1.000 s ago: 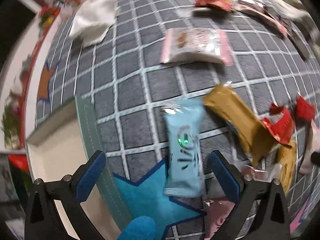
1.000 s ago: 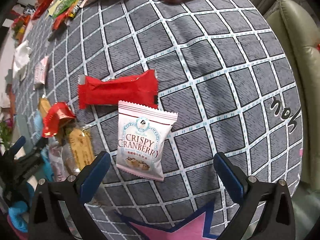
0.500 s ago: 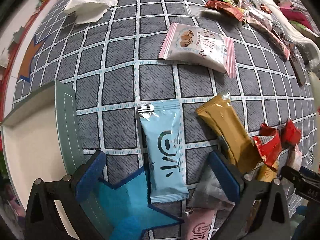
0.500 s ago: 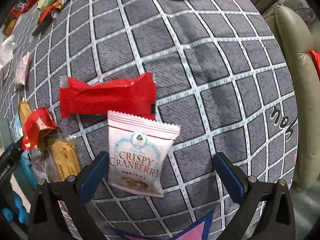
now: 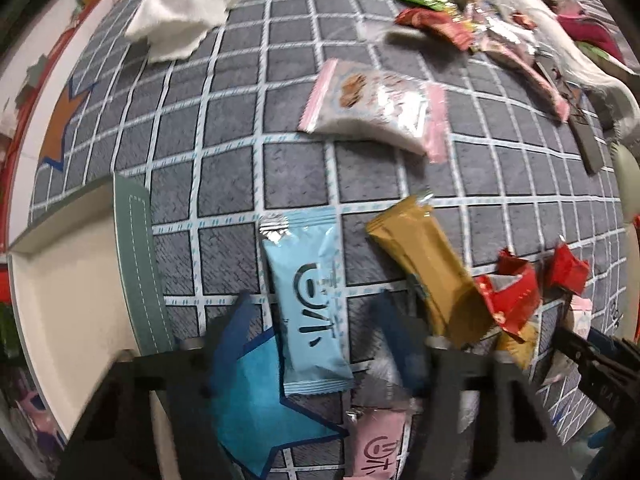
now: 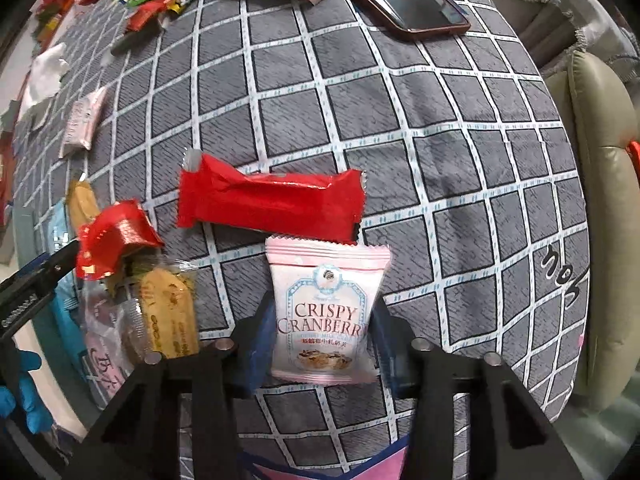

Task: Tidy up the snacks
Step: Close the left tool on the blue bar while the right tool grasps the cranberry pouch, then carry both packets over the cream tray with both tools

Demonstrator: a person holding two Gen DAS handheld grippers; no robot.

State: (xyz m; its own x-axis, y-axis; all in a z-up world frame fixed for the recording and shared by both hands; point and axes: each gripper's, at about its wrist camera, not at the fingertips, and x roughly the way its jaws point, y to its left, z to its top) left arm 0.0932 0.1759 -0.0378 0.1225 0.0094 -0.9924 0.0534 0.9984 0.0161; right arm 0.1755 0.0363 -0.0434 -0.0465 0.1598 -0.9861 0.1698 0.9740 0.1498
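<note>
The right hand-held gripper [image 6: 320,340] has its blue pads pressed against both sides of the pink Crispy Cranberry packet [image 6: 326,312], gripping it at the lower half while the packet lies on the grey checked tabletop [image 6: 400,120]. A red wrapper [image 6: 272,200] lies just beyond the packet at 12 o'clock, touching its top edge. At 9 o'clock sit a crumpled red wrapper [image 6: 114,236] and a clear-wrapped biscuit pack [image 6: 168,316]; a phone [image 6: 404,4] rests far off at 12 o'clock.

The left hand-held gripper [image 5: 316,328] is blurred, its fingers narrowed around the light blue packet [image 5: 308,300]; whether they touch it I cannot tell. A gold packet [image 5: 428,272] lies at 2 o'clock of the blue one, a pink-edged cookie packet [image 5: 376,108] at 12 o'clock, and a white box [image 5: 68,288] at 9 o'clock.
</note>
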